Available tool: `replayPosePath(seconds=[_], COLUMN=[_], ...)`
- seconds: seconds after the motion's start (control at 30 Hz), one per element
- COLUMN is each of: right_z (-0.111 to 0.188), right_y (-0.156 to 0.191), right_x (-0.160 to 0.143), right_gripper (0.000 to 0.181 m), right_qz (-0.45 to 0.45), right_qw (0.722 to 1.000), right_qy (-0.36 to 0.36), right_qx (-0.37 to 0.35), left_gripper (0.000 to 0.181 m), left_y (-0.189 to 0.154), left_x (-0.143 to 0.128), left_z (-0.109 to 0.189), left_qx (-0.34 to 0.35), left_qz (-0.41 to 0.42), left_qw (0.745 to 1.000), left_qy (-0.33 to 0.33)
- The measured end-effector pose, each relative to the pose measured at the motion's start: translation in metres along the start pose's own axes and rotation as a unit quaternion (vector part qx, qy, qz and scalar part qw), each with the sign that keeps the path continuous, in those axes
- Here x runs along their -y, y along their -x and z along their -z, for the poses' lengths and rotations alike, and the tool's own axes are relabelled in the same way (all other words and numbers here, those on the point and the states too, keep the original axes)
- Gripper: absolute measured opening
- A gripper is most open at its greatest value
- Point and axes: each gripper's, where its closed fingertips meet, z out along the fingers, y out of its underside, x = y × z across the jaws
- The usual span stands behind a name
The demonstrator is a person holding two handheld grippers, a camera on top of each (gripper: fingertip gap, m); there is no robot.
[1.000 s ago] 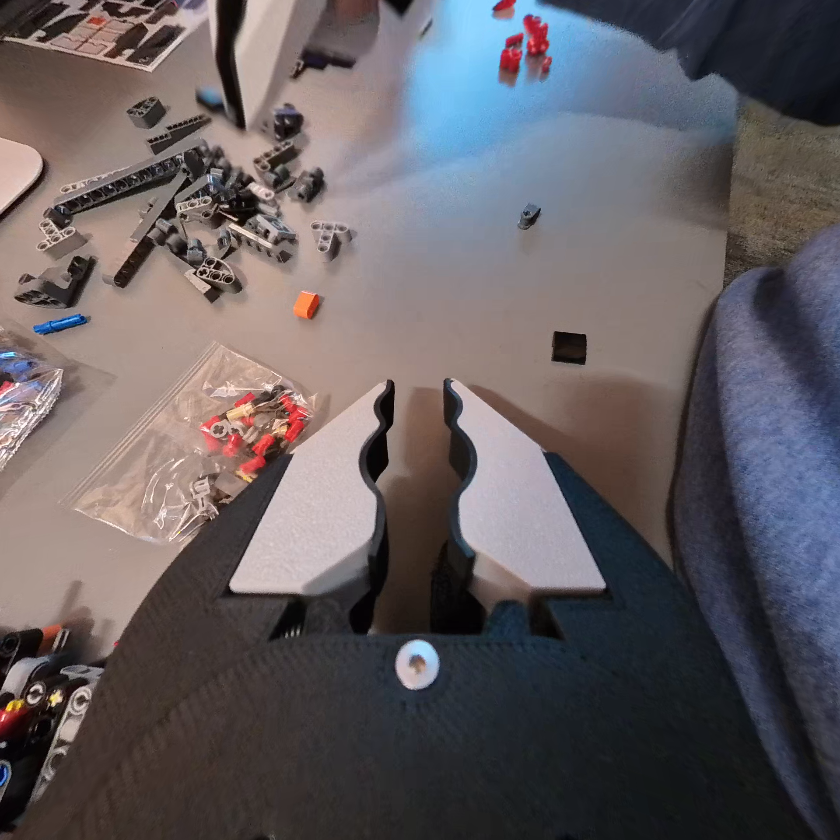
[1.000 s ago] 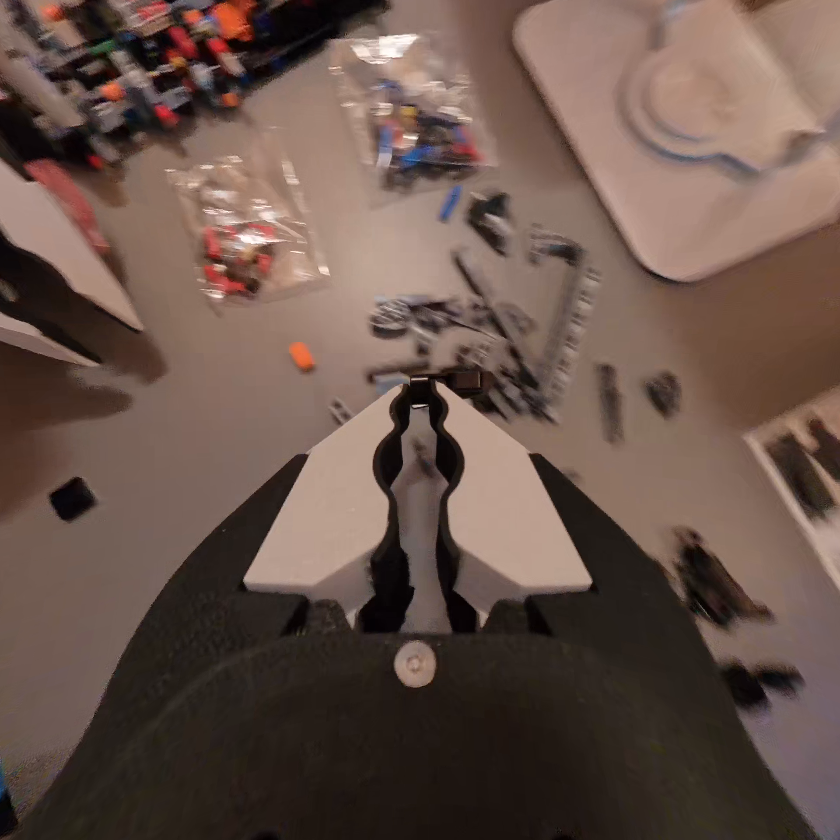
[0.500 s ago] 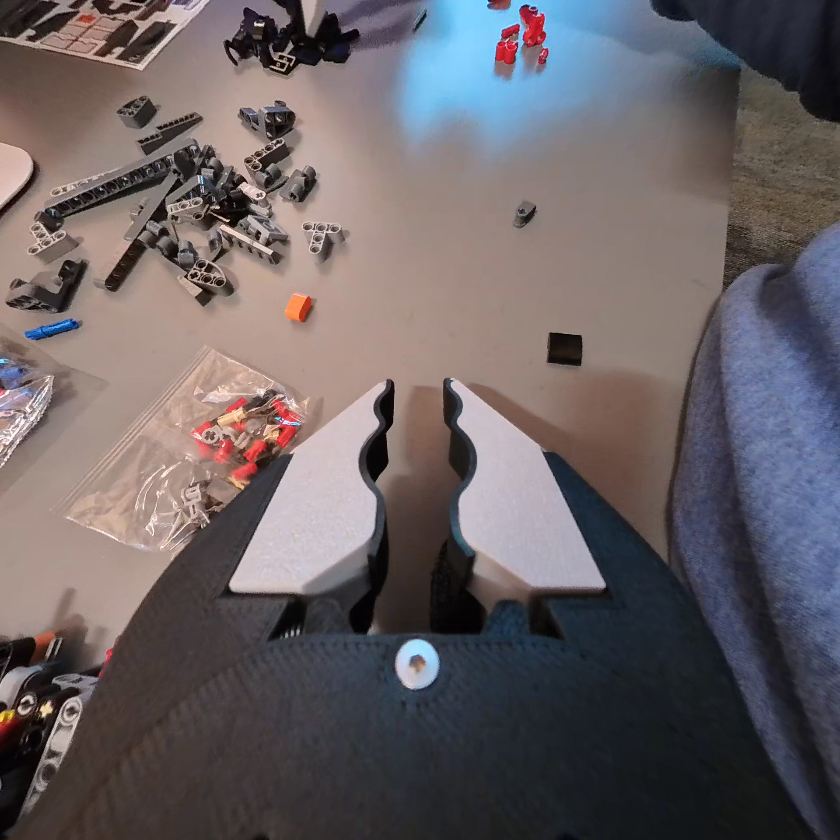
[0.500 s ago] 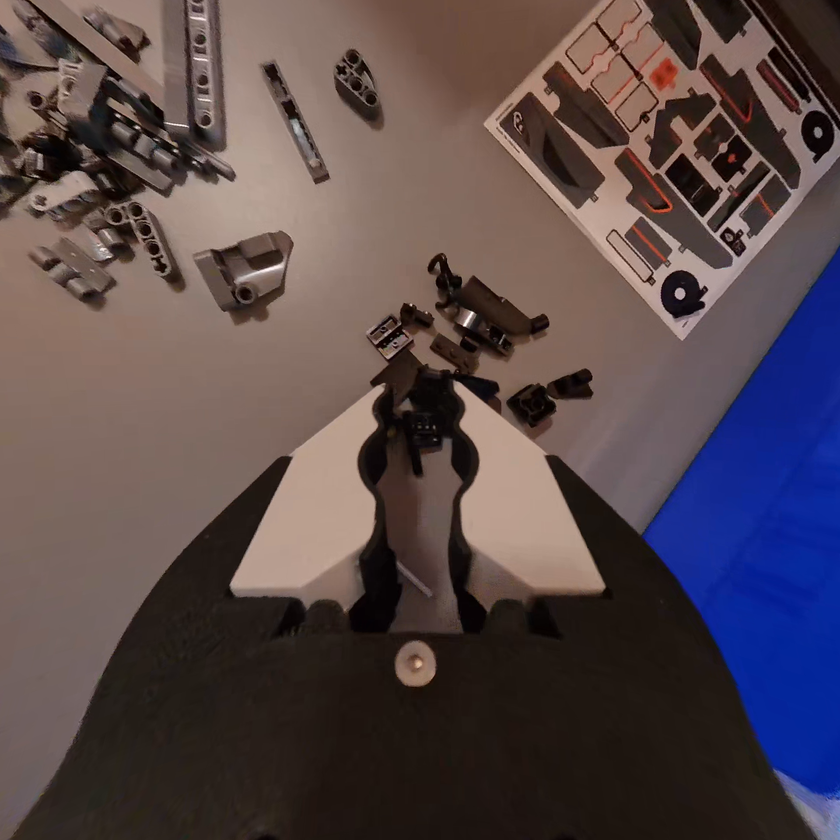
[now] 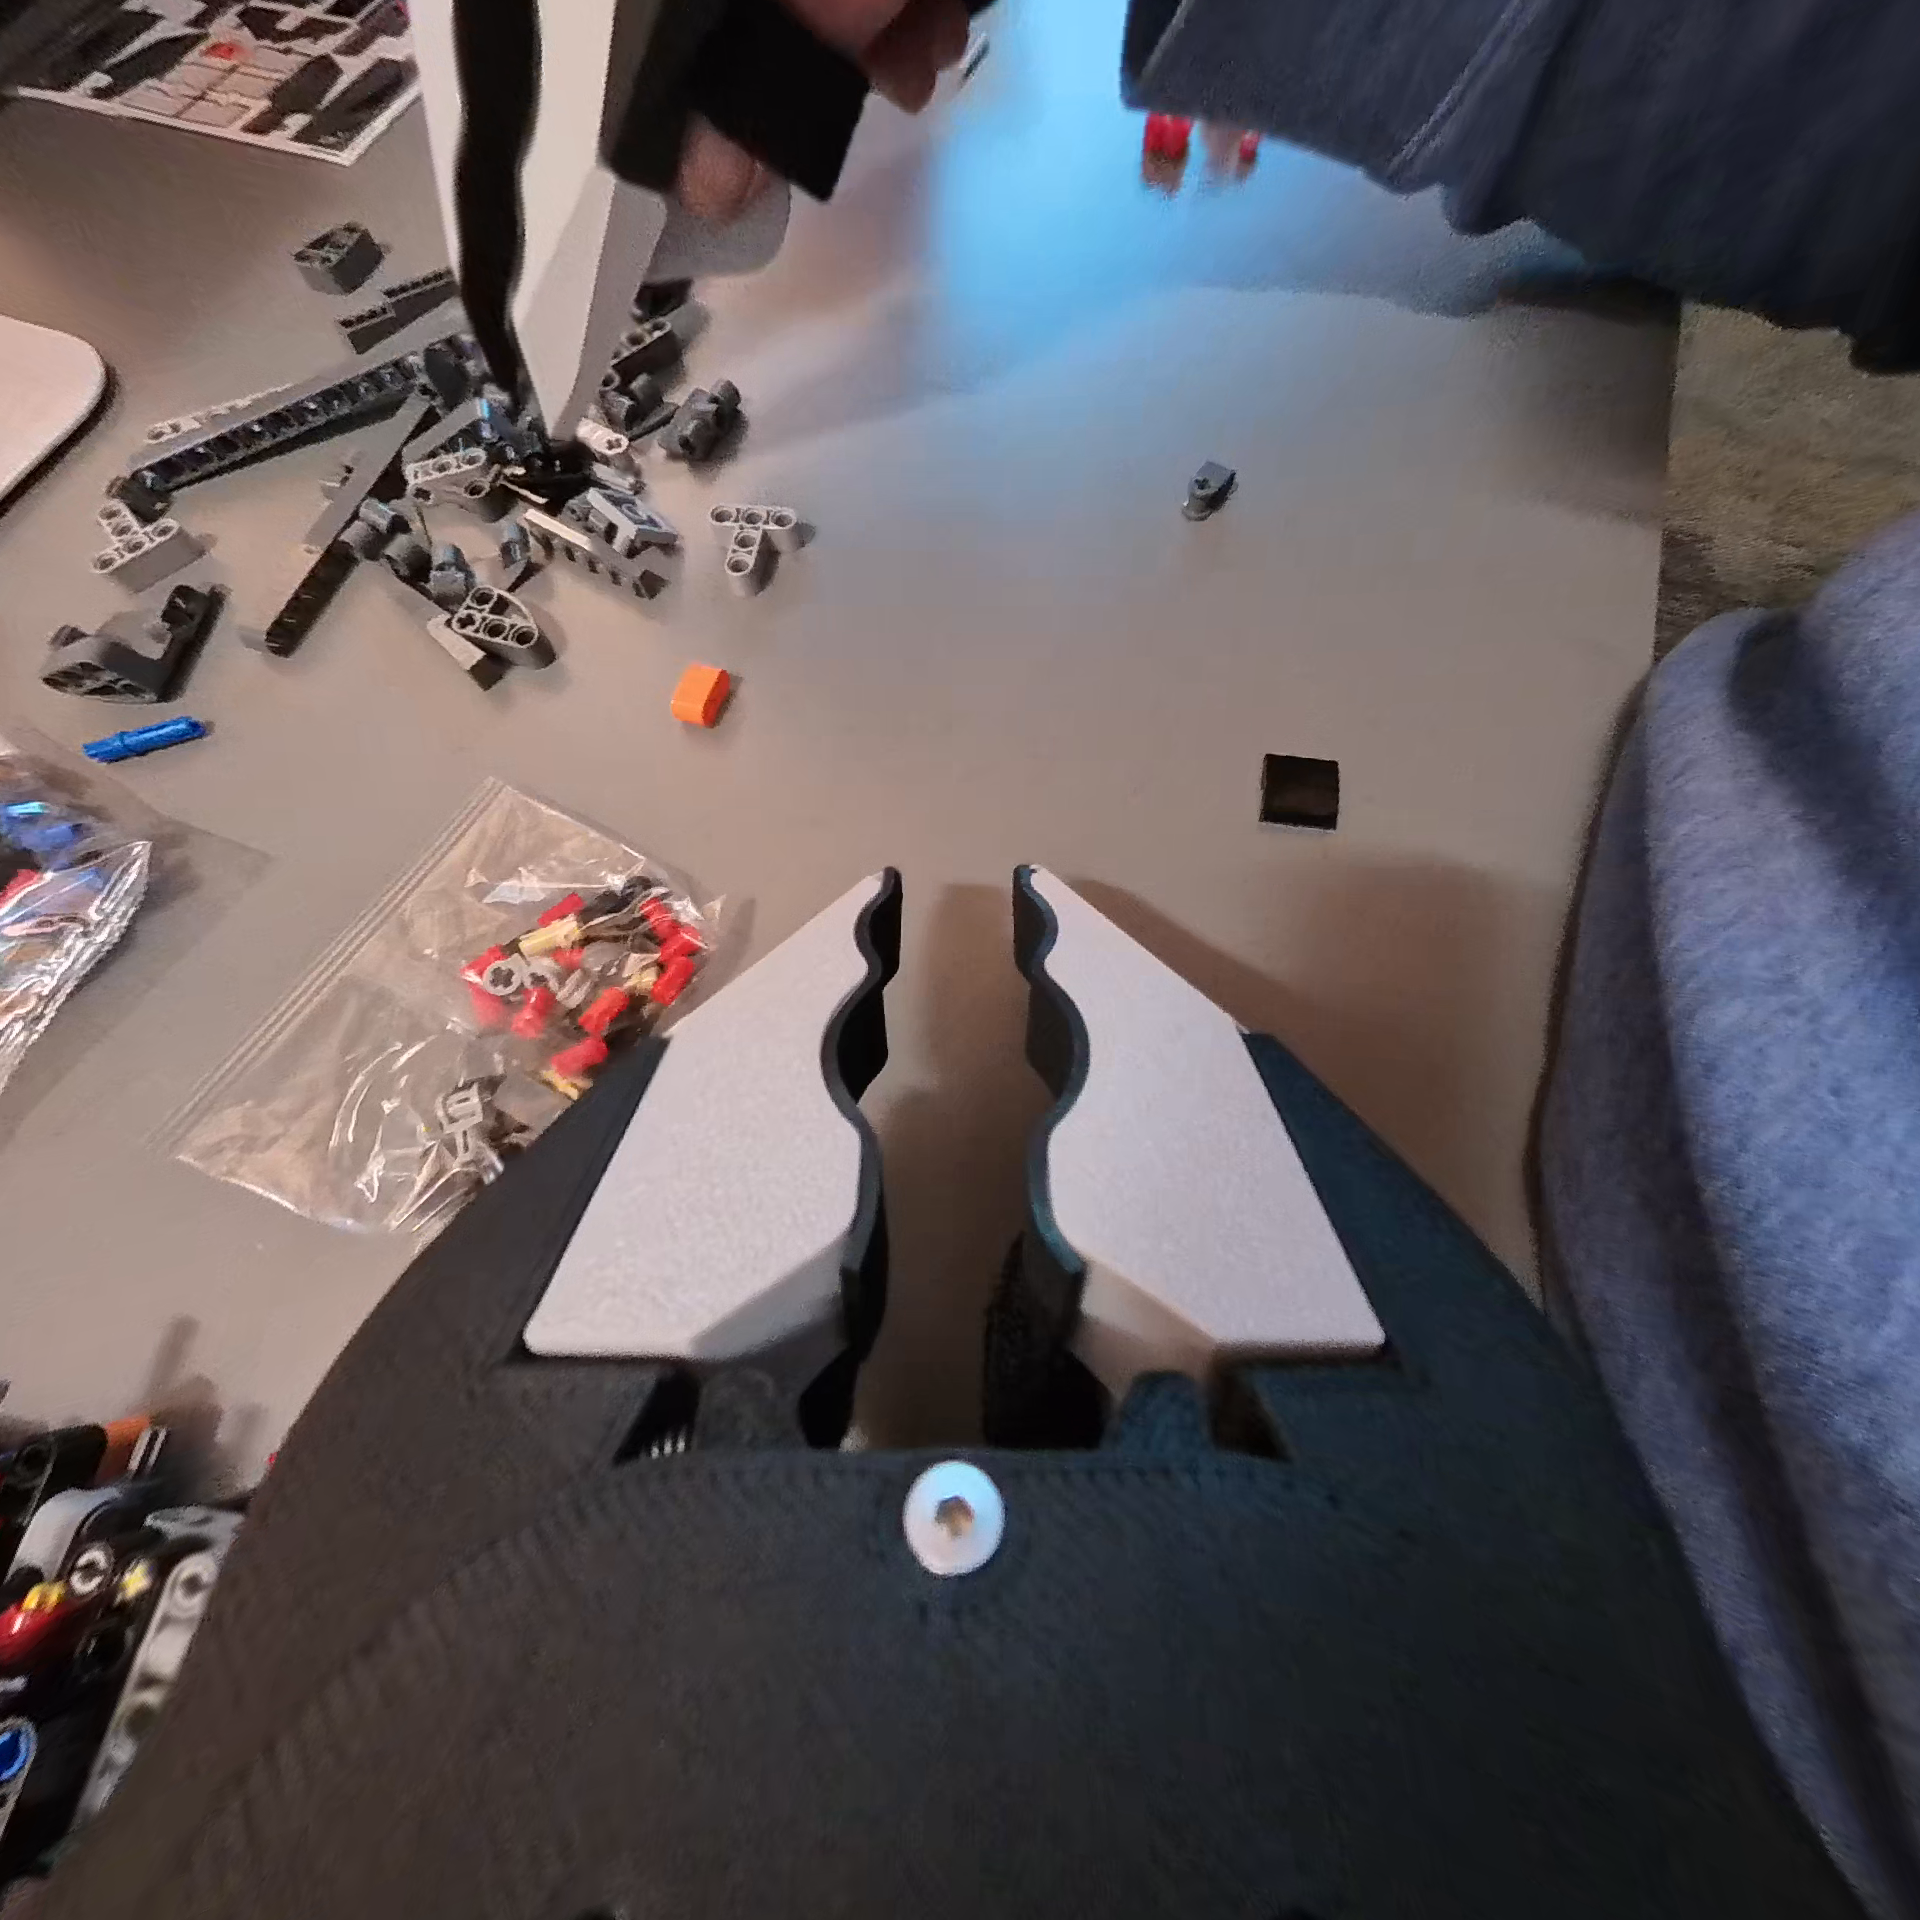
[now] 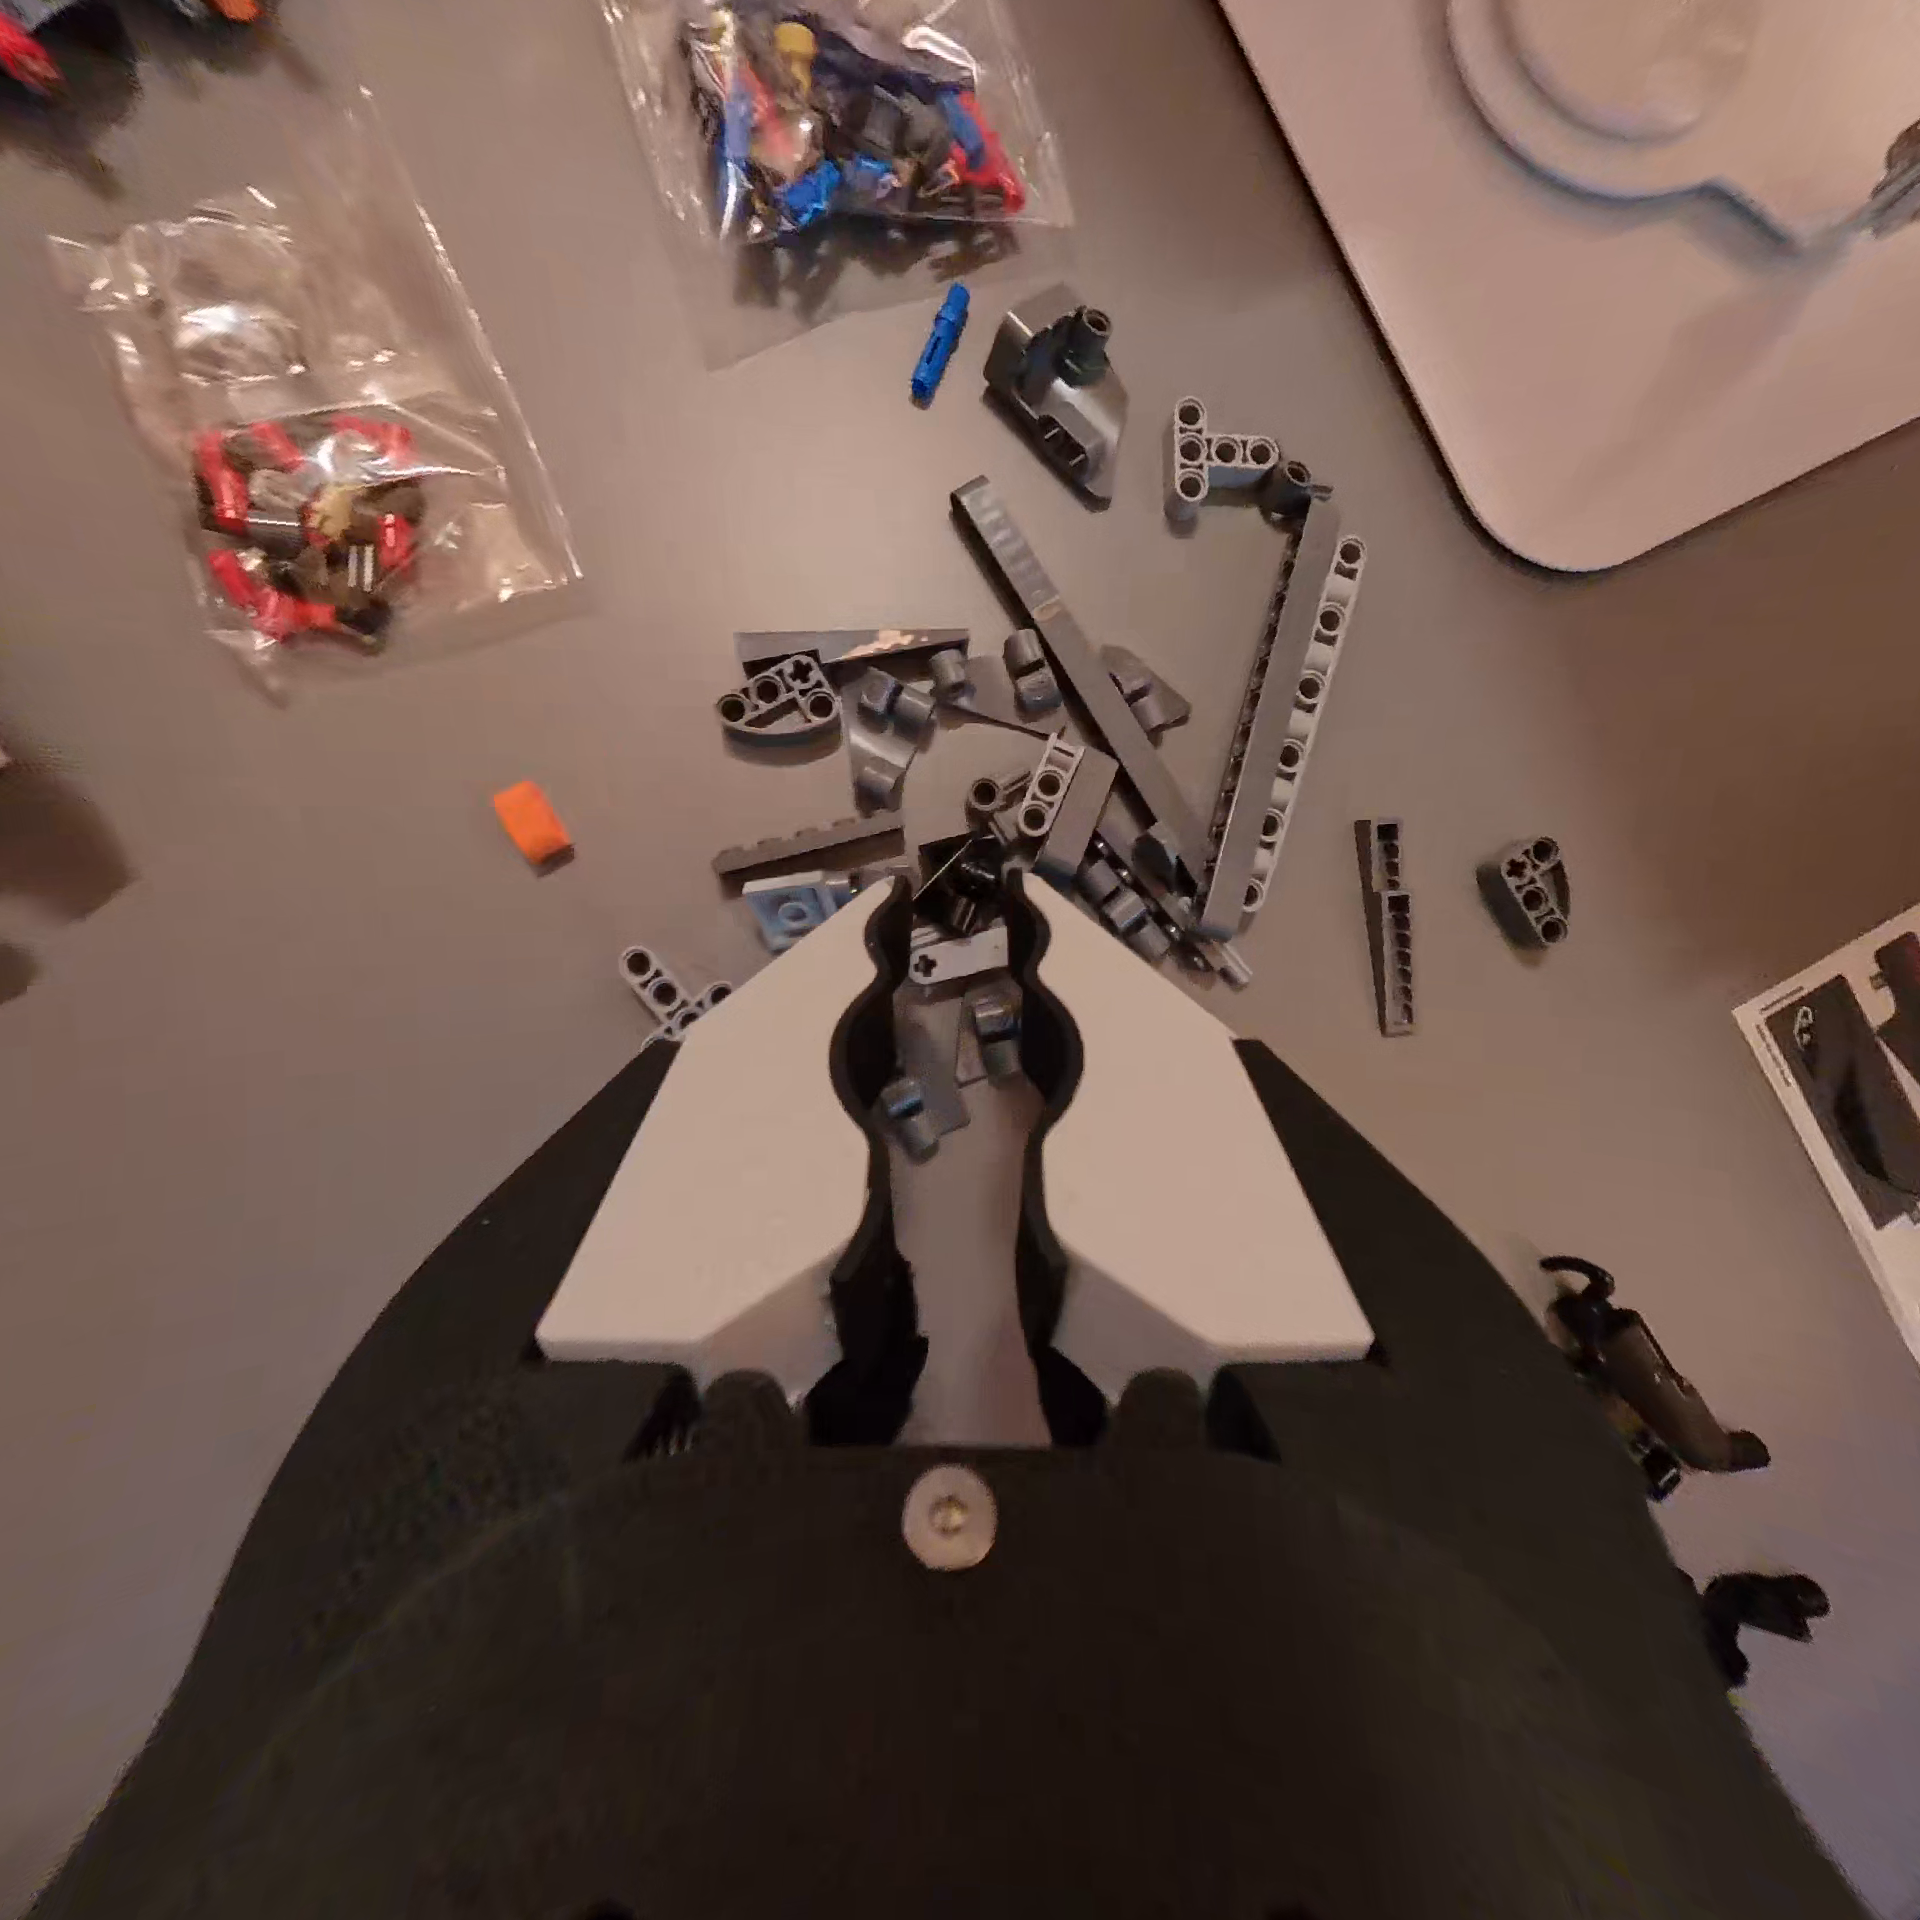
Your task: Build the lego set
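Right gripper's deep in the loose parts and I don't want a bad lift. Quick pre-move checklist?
1. left gripper open and empty, above bare table: ok.
2. right gripper tips at the near edge of the grey parts pile: ok.
3. small black piece sits between the right tips: ok.
4. That piece actually clamped rather than just lying there: cannot tell.
5. Neighbouring grey parts clear of the right tips: not ok, they crowd both sides.
6. orange piece out of the way, off to the side: ok.
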Motion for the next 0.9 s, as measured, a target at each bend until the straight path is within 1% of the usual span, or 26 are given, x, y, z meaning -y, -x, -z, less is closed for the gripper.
replayPosePath(seconds=[0.1, 0.2, 0.23, 0.27, 0.37, 0.47, 0.57, 0.67, 0.83, 0.9], right_z=[-0.007, -0.014, -0.016, -0.017, -0.016, -0.007, -0.001, -0.007, -0.022, -0.025], right_y=[-0.005, -0.004, -0.003, -0.002, 0.0, 0.0, 0.01, 0.013, 0.012, 0.012], right_x=[-0.003, -0.009, -0.011, -0.011, -0.008, -0.002, 0.005, 0.004, 0.001, 0.002], right_gripper=[0.015, 0.013, 0.007, 0.0, 0.0, 0.0, 0.016, 0.021, 0.02, 0.016], right_qz=[-0.011, -0.03, -0.031, -0.027, -0.023, -0.026, -0.022, -0.014, -0.005, 0.0], right_qw=[1.0, 0.999, 0.999, 0.999, 0.999, 1.0, 0.999, 1.0, 0.999, 1.0], right_qy=[0.015, 0.034, 0.038, 0.037, 0.025, 0.006, -0.007, 0.003, 0.017, 0.013], right_qx=[-0.01, 0.001, 0.004, 0.005, 0.005, 0.012, 0.036, 0.027, 0.028, 0.028], left_gripper=[0.019, 0.019, 0.019, 0.019, 0.019, 0.019, 0.019, 0.019, 0.019, 0.019], left_y=[0.001, -0.001, -0.001, -0.001, 0.0, 0.0, -0.003, -0.004, -0.003, -0.003], left_x=[0.0, -0.001, 0.0, 0.0, -0.001, -0.001, 0.0, 0.0, -0.001, -0.001], left_z=[0.001, -0.001, -0.001, -0.001, -0.001, -0.003, -0.004, -0.005, -0.004, -0.003], left_qx=[-0.002, -0.007, -0.008, -0.008, -0.006, -0.007, -0.011, -0.012, -0.009, -0.01], left_qz=[0.002, 0.002, 0.002, 0.002, 0.005, 0.005, 0.003, 0.001, 0.001, 0.001], left_qw=[1.0, 1.0, 1.0, 1.0, 1.0, 1.0, 1.0, 1.0, 1.0, 1.0], left_qy=[-0.003, -0.001, -0.002, -0.002, -0.001, 0.0, 0.001, 0.001, 0.001, 0.001])
